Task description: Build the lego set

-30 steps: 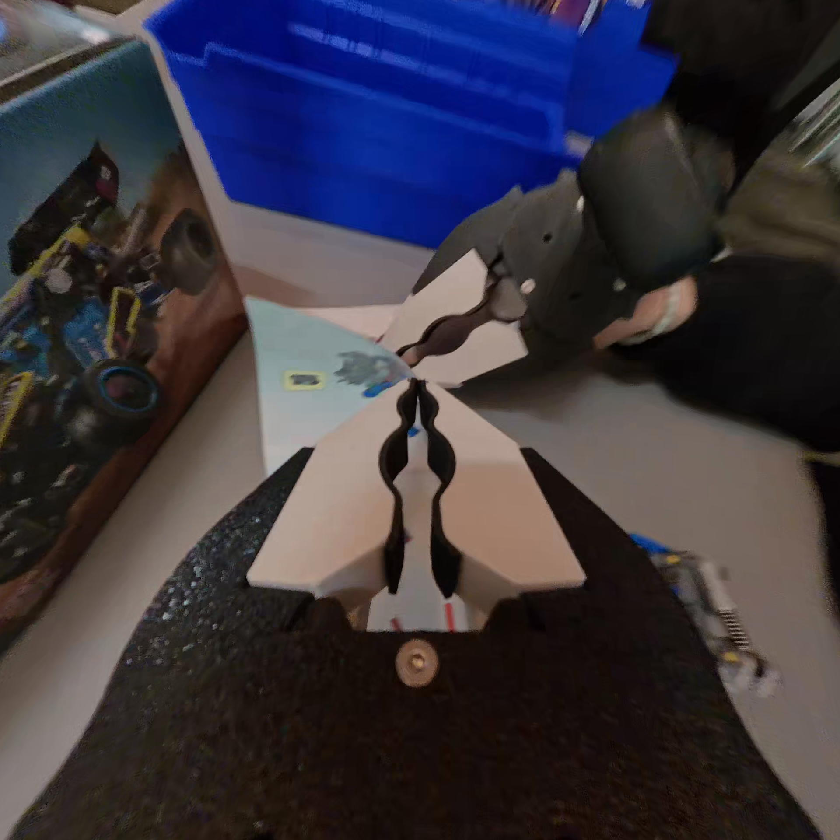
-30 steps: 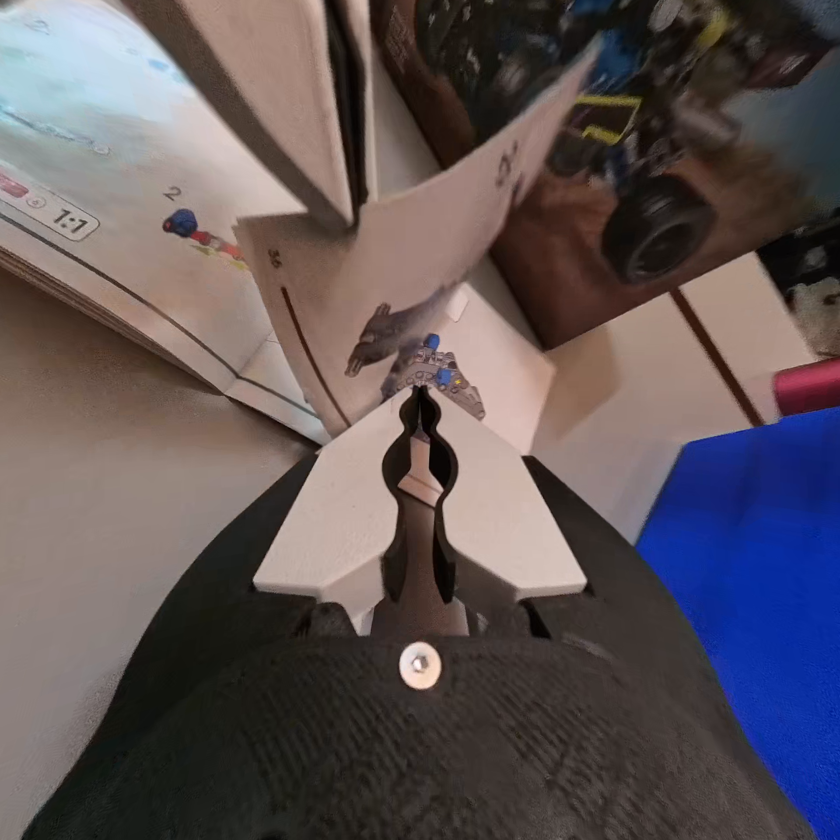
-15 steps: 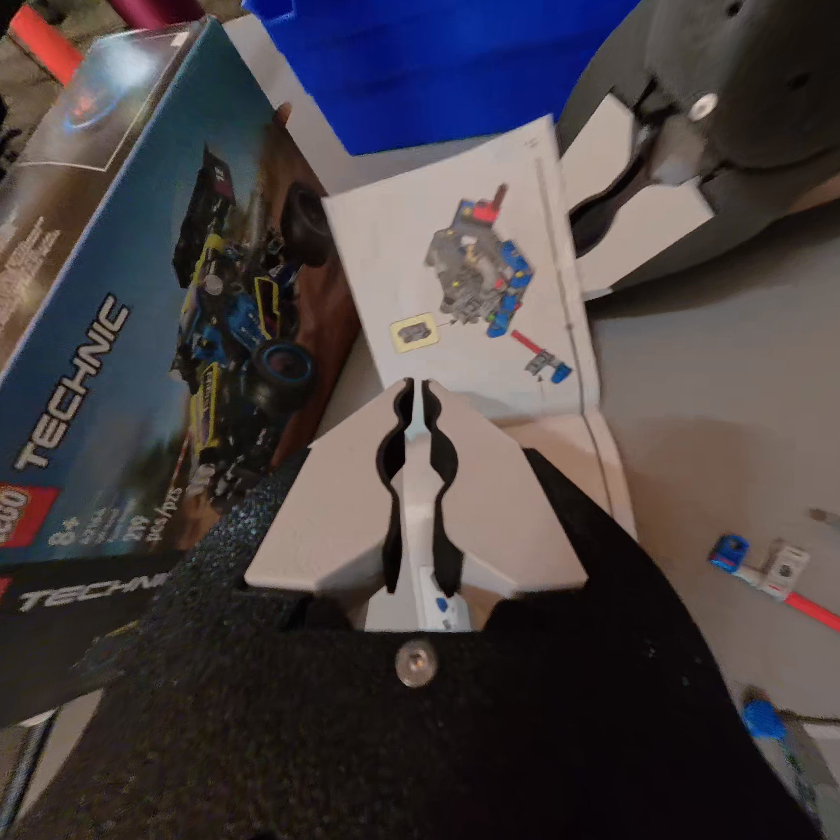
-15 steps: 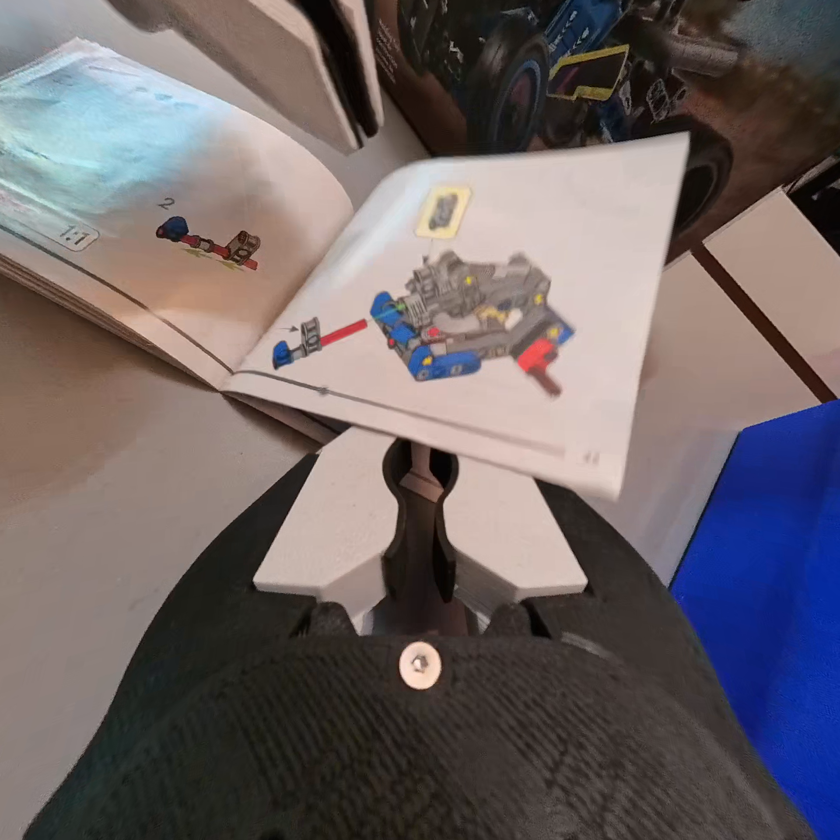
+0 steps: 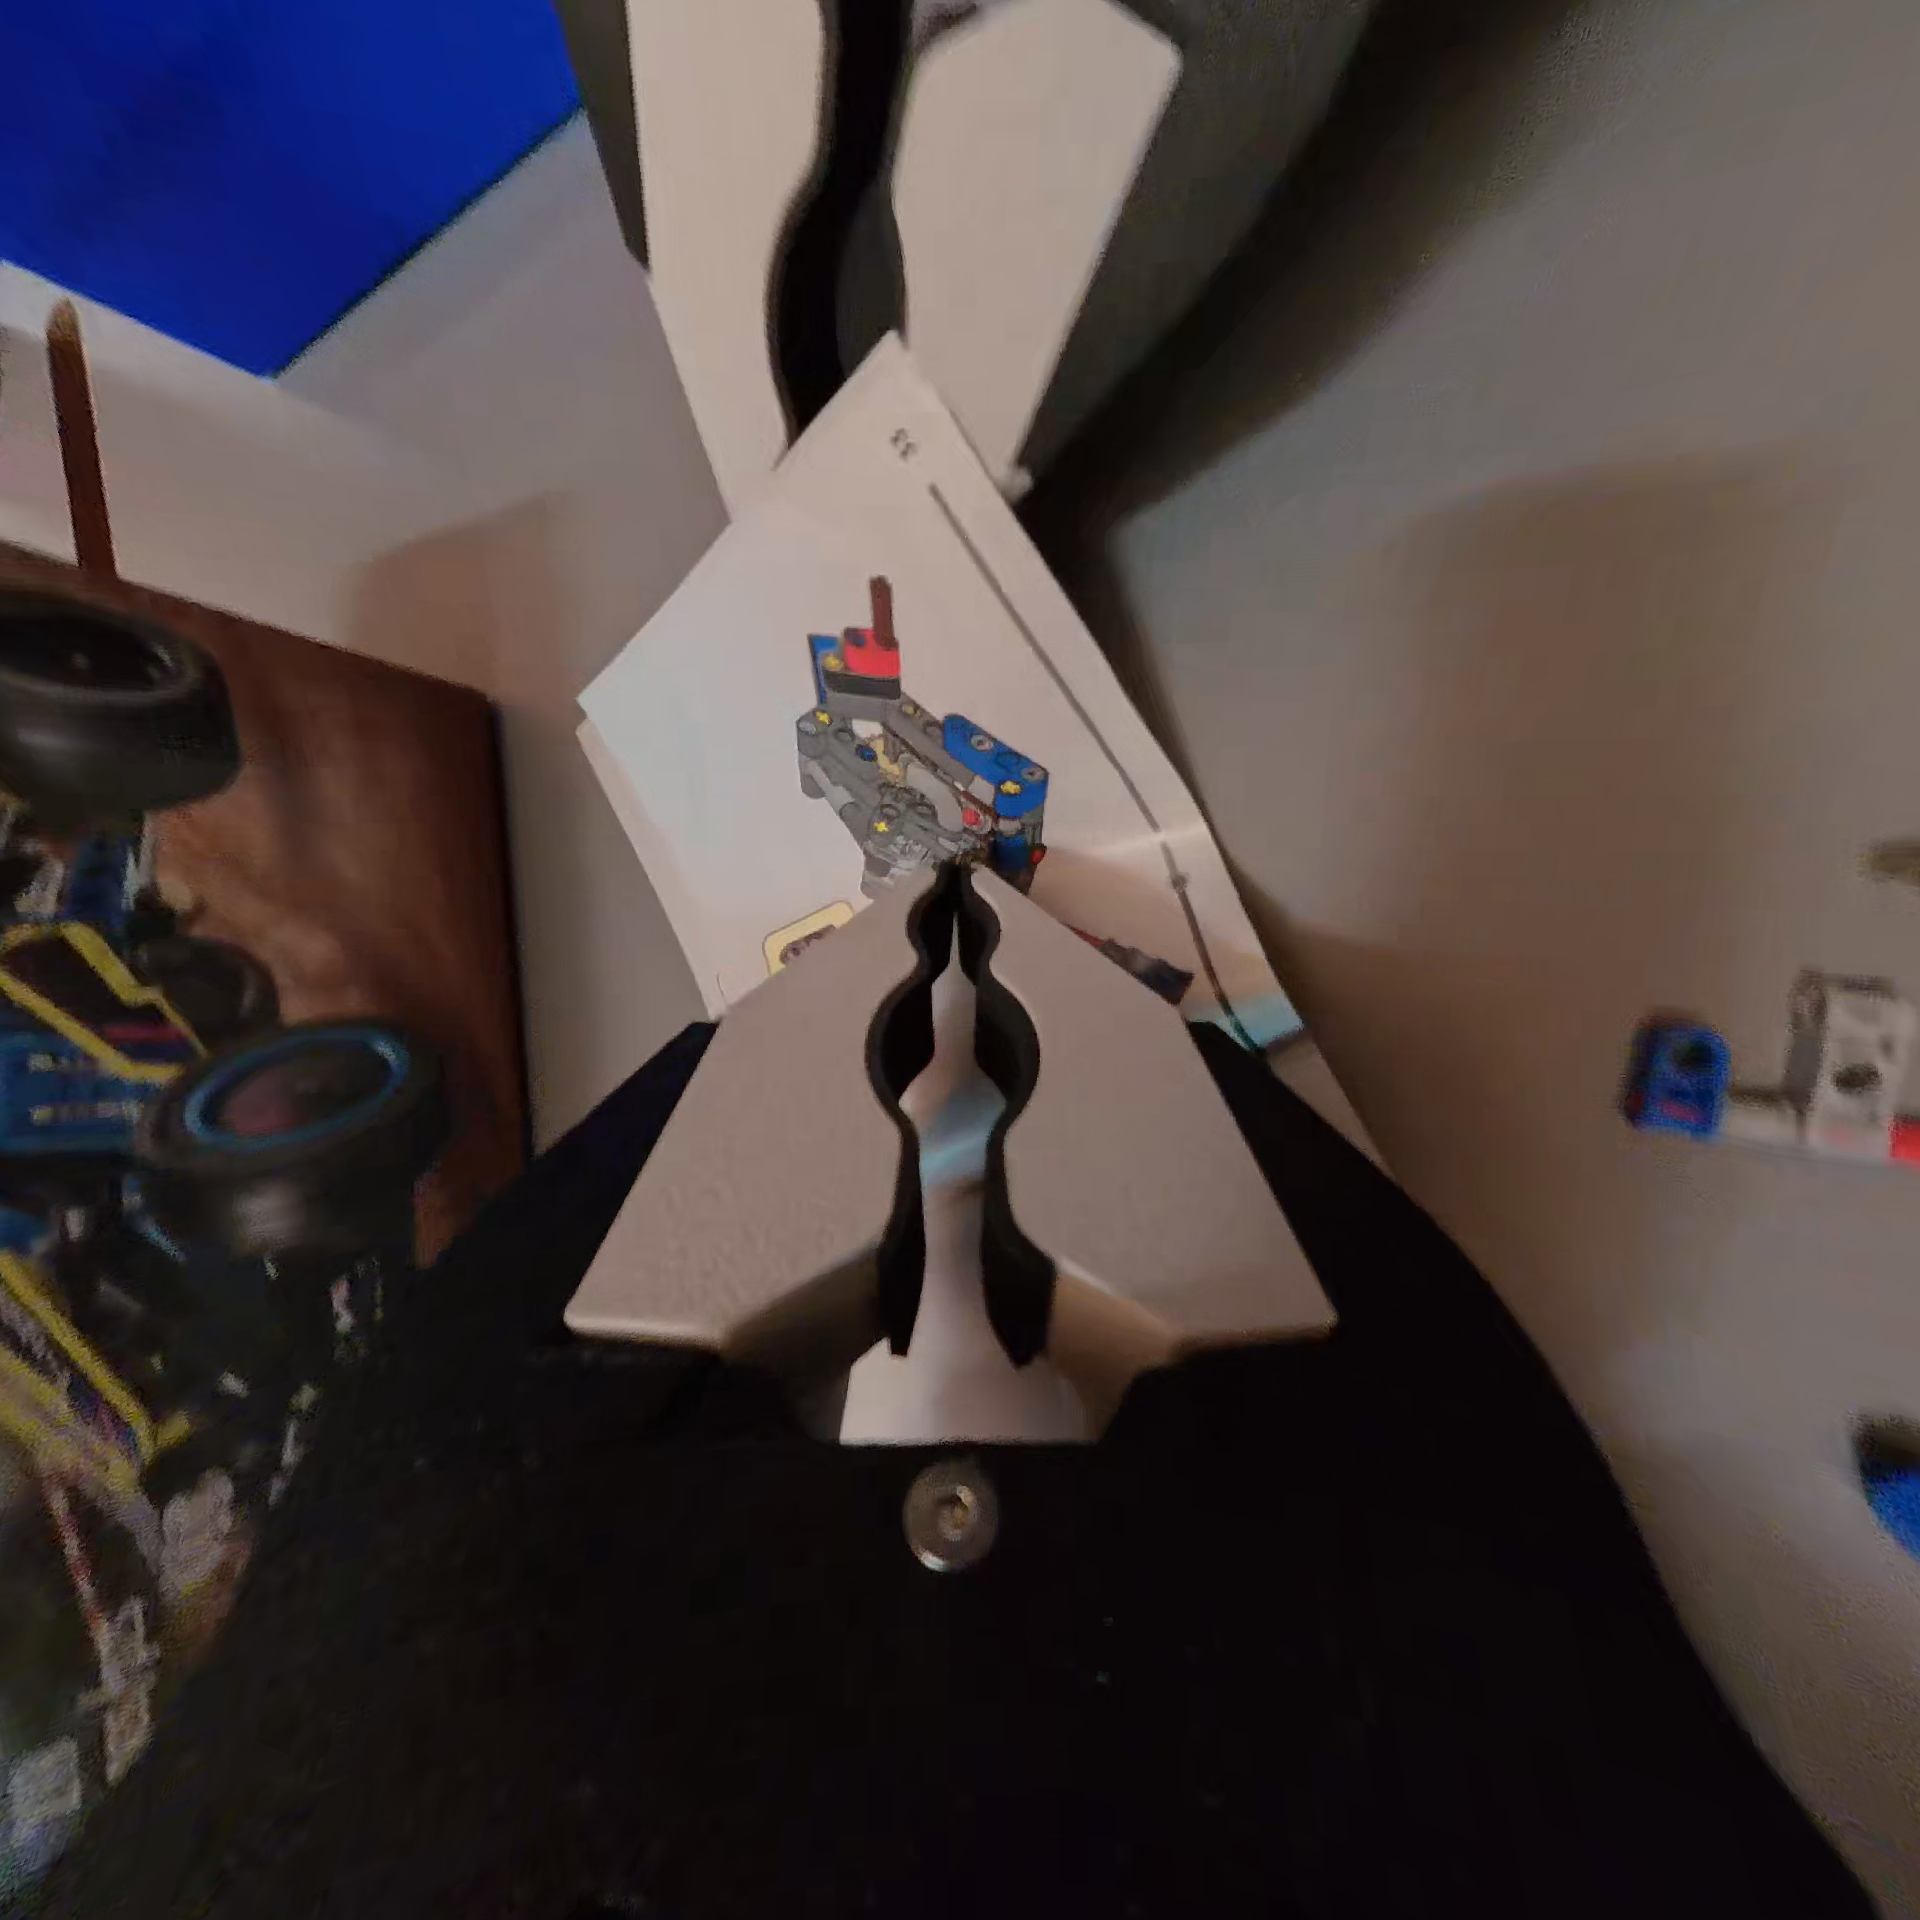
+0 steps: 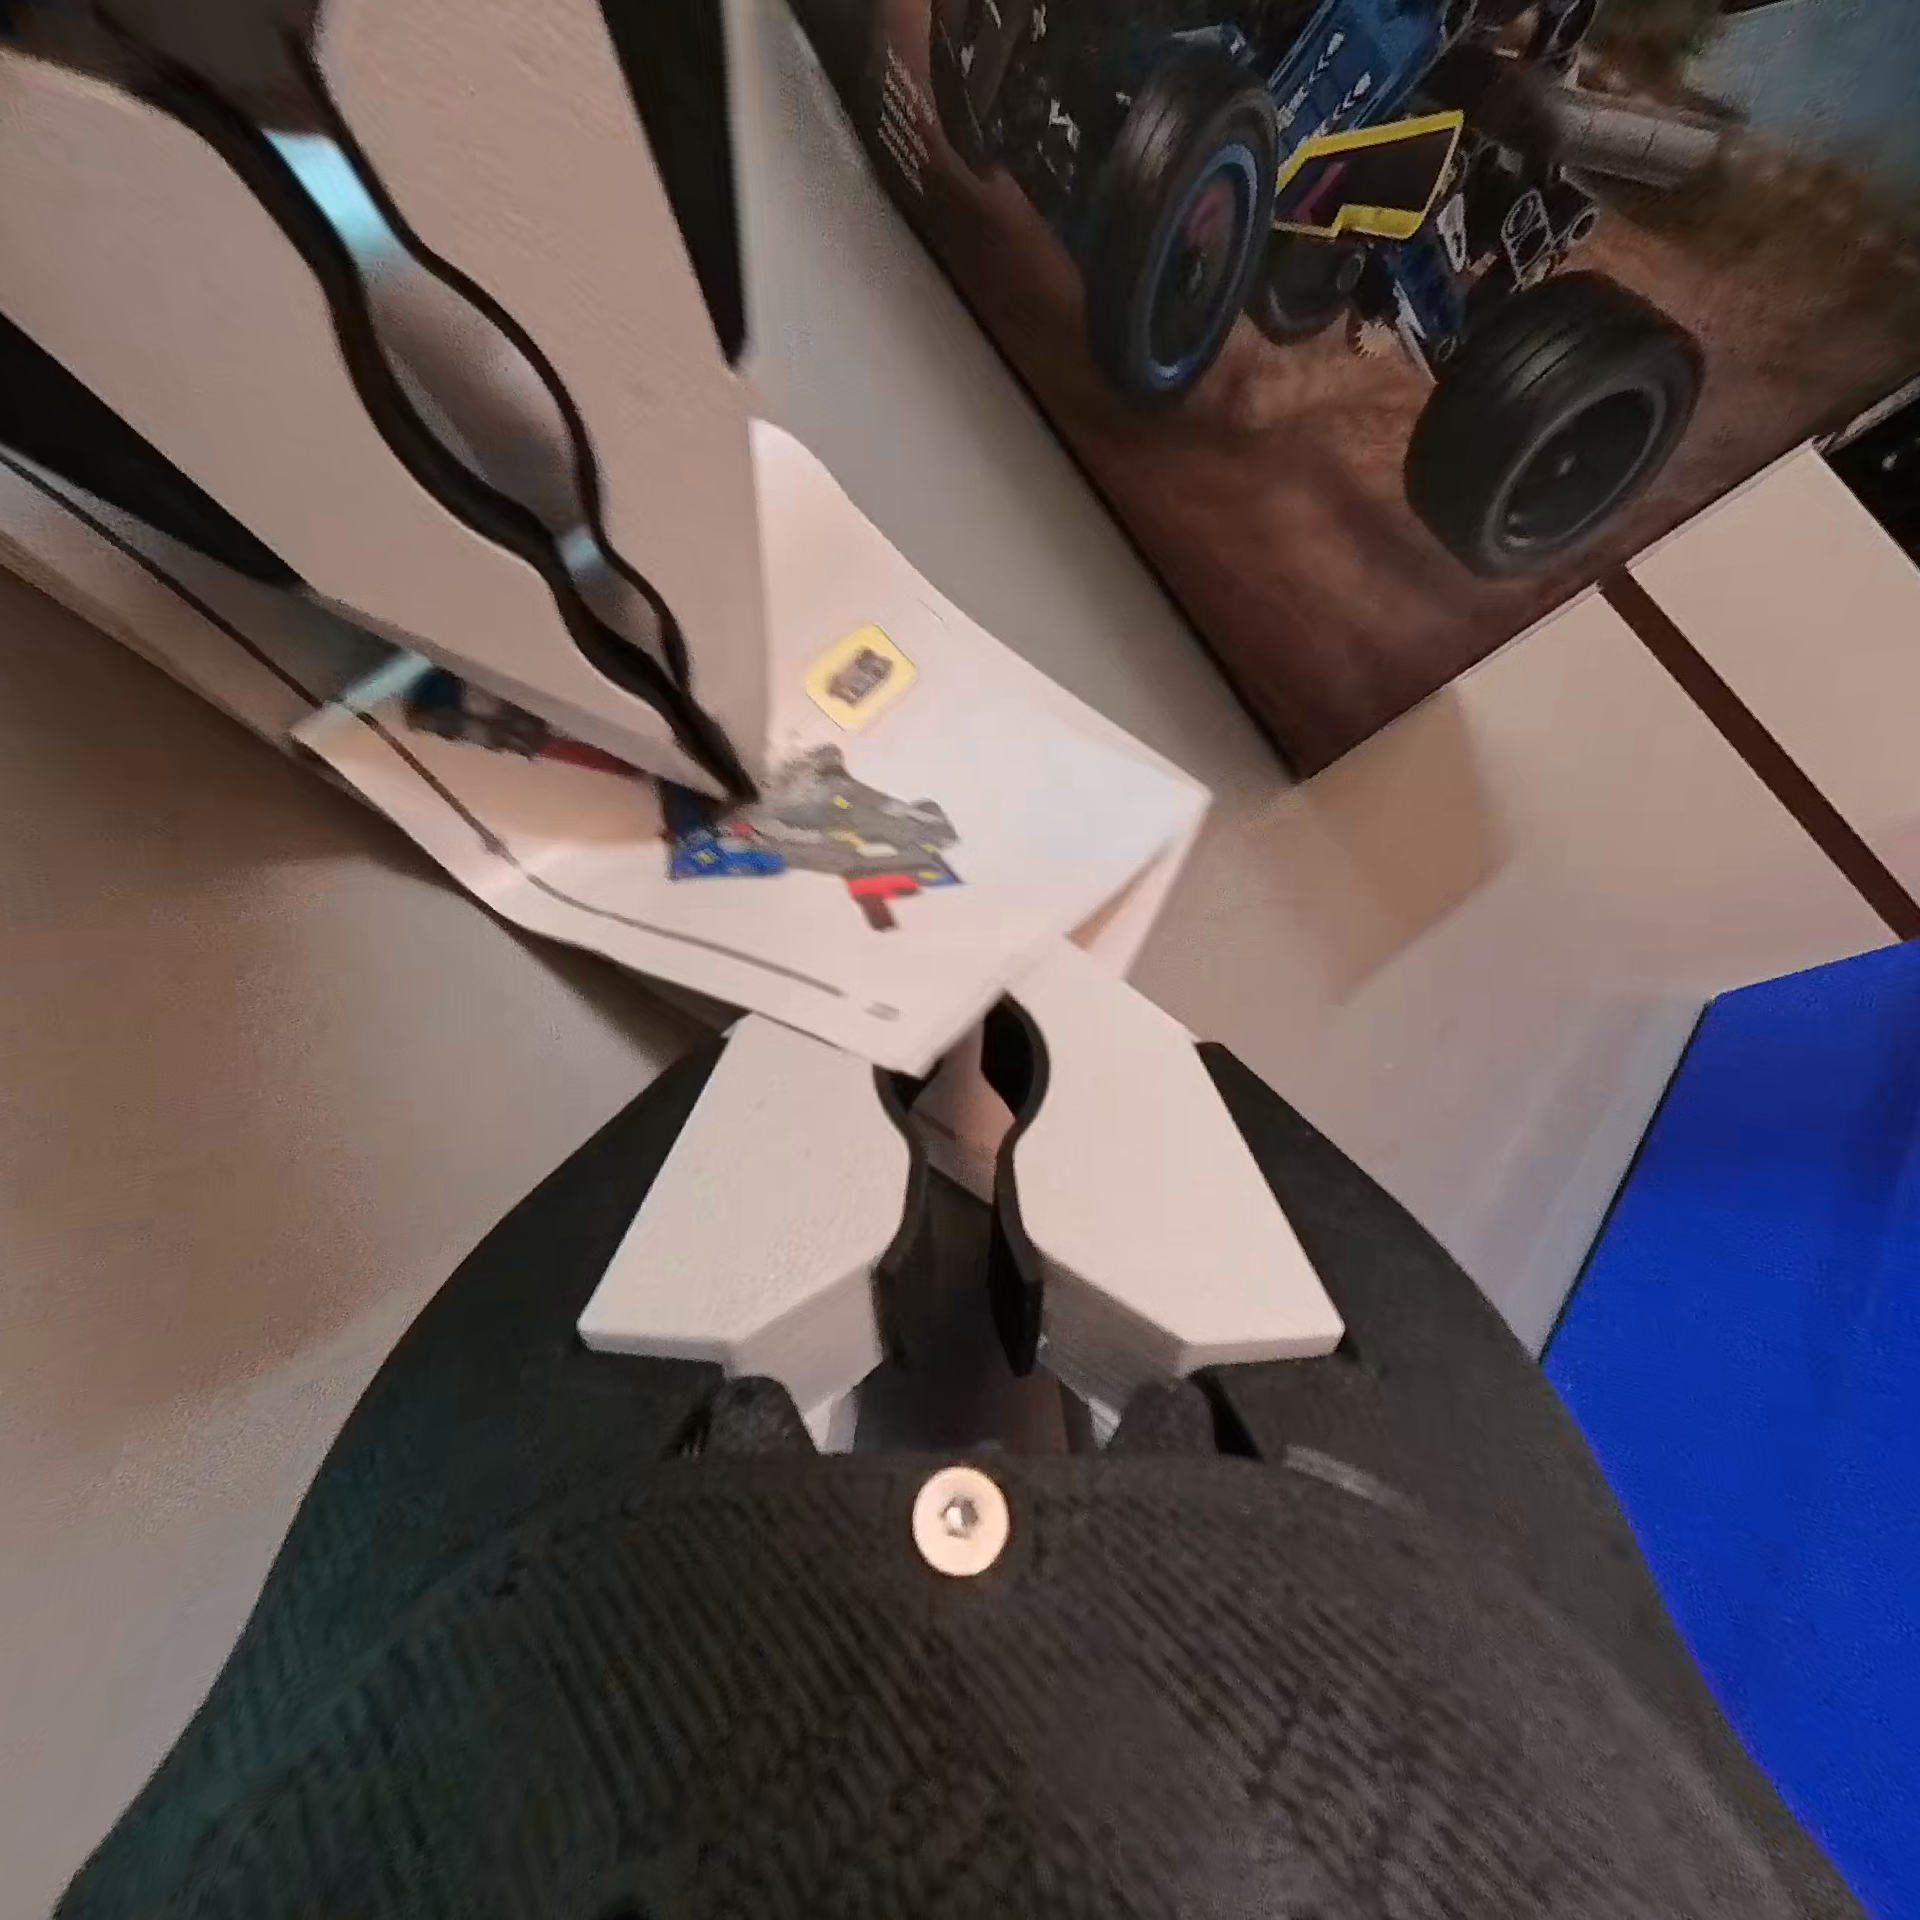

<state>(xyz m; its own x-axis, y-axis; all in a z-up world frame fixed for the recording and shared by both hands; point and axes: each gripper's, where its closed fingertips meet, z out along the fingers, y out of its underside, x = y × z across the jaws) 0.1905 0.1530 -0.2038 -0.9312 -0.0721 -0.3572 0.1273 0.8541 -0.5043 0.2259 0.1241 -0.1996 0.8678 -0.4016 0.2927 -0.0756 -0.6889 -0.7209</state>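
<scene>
Step in hand: consulting the white paper instruction booklet (image 6: 935,831); a page is being pressed flat, no bricks being joined, by my judgement
Left gripper (image 5: 954,883): white two-finger gripper with black pads, jaws all but closed, tips touching the printed page; it appears to press on the paper, whether it pinches it cannot be told
Right gripper (image 6: 987,1013): jaws slightly apart; the near corner of the page lies over the fingertips, grasp cannot be confirmed
Task items: small blue brick on a red axle with grey connectors (image 5: 1766,1091) lies loose on the pale grey tabletop (image 5: 1558,727), to the right of the booklet and apart from it; further pieces at the right edge are blurred
Progress: early, judged from the loose sub-assembly and open booklet
Next move calls for: freeing the page without creasing it, then carrying one gripper right to the loose pieces
Edges: printed cardboard set box (image 6: 1455,312) stands close along the booklet's far side; blue plastic bin (image 6: 1766,1351) borders the right gripper
Open room: bare tabletop on the booklet's near side in the right wrist view; the two grippers are close together over the page, so separation should come first
</scene>
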